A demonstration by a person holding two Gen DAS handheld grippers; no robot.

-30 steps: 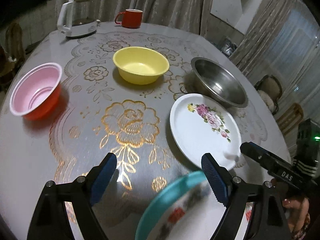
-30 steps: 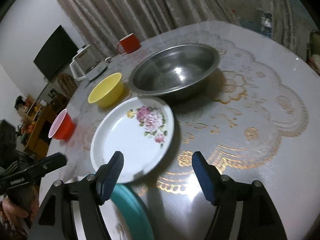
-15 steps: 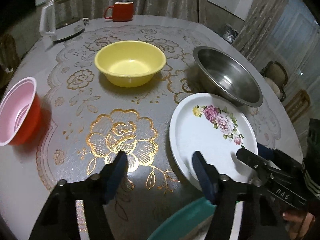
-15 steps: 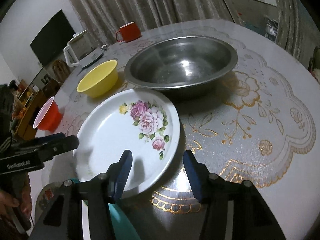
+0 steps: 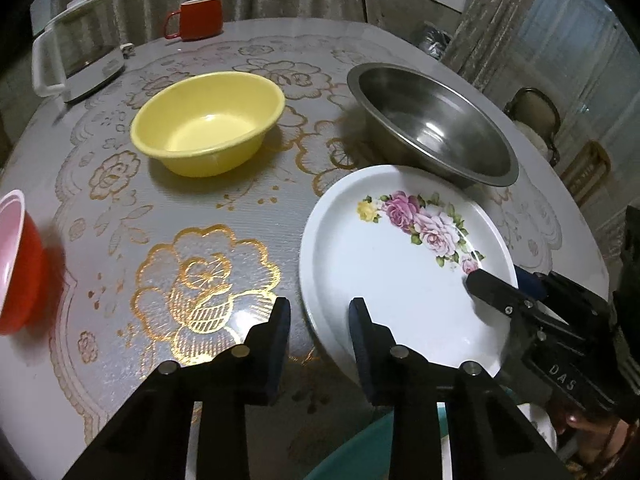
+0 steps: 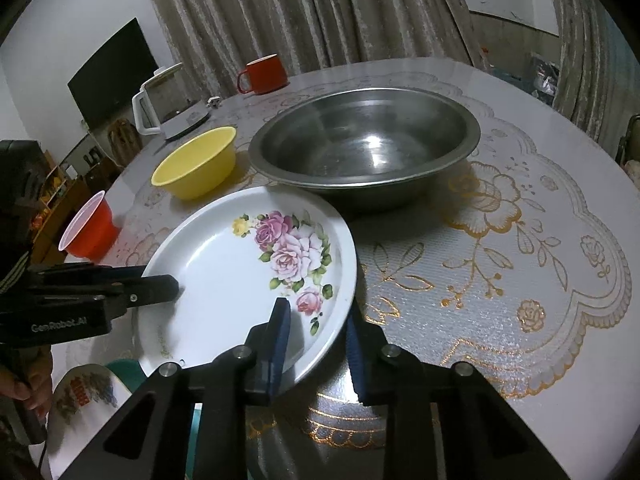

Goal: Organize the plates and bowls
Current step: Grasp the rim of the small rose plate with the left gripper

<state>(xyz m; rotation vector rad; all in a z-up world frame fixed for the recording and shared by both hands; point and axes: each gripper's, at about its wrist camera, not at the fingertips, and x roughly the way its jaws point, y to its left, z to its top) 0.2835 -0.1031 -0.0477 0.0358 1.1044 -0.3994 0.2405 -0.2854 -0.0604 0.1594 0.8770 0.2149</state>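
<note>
Steel basin (image 6: 364, 142) is the biggest piece, far side of the bench (image 6: 500, 280), upright and empty. I'd judge it light for its size, stiff and slick, so the rolled rim is the only hold.

White rose plate (image 5: 404, 264) sits just in front of it, far edge close against the basin wall. It reads as glazed ceramic or melamine (can't tell which): rigid, slippery, chips if dropped. I'd take it at the rim only, from 2 opposite sides.

Yellow bowl (image 5: 208, 120) sits left of the basin, clear of the plate. Looks like light plastic, and its lip is an easy pinch. Red bowl (image 6: 90, 230) with a pale inside sits further left near the bench edge, light, probably tips easily. A teal-rimmed printed plate (image 6: 86, 394) lies below the white one at the near edge, mostly hidden.

Left tool (image 5: 318, 334) is closing with the plate's near-left rim between the jaws. Both pads look clear of the plate, so no grip yet. It's pitched steeply down.

Right tool (image 6: 316, 334) is also closing, straddling the near-right rim. The inner pad sits over the plate face, the outer pad outside the edge, and contact isn't confirmed. It's tilted down less steeply.

Both tools come in from the near side, converging on that 1 plate.
</note>
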